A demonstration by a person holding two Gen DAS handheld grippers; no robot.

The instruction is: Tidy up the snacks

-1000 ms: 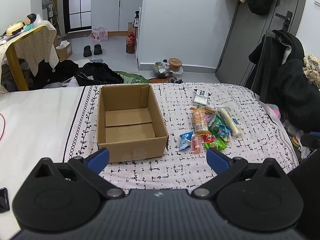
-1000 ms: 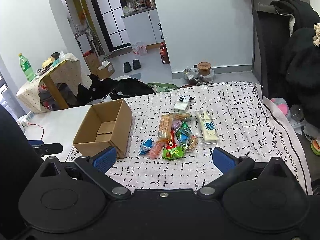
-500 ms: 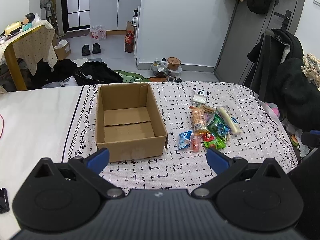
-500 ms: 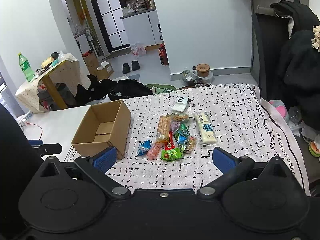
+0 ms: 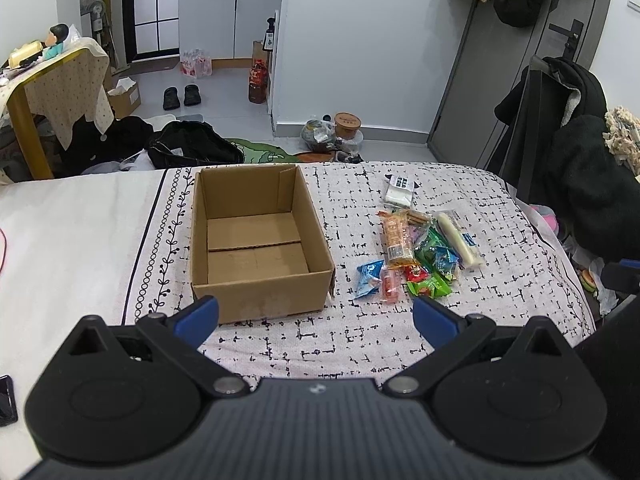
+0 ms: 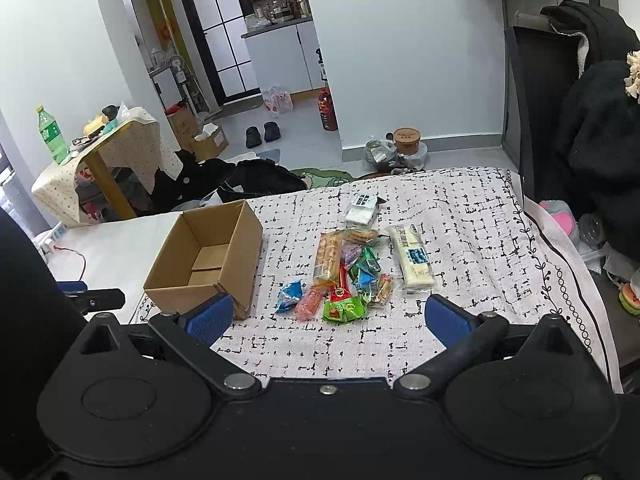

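Observation:
An open, empty cardboard box (image 5: 256,240) (image 6: 208,260) sits on the patterned bedspread. To its right lies a pile of snack packets (image 5: 416,256) (image 6: 352,272): an orange biscuit pack (image 5: 396,240), a long white bar (image 5: 460,236), a blue packet (image 5: 368,276), green packets (image 6: 344,308) and a white packet (image 6: 362,210) farther back. My left gripper (image 5: 316,314) is open and empty, short of the box's near wall. My right gripper (image 6: 330,316) is open and empty, just short of the snack pile.
The bed's right edge (image 6: 580,280) drops to a cluttered floor. Dark coats (image 5: 580,168) hang at the right. A black bag (image 5: 192,148) and a covered table (image 6: 100,152) stand beyond the bed. A phone (image 5: 6,400) lies at the far left.
Both grippers have eased slightly forward toward the box and snacks. Both stay open and empty; nothing on the bed has moved.

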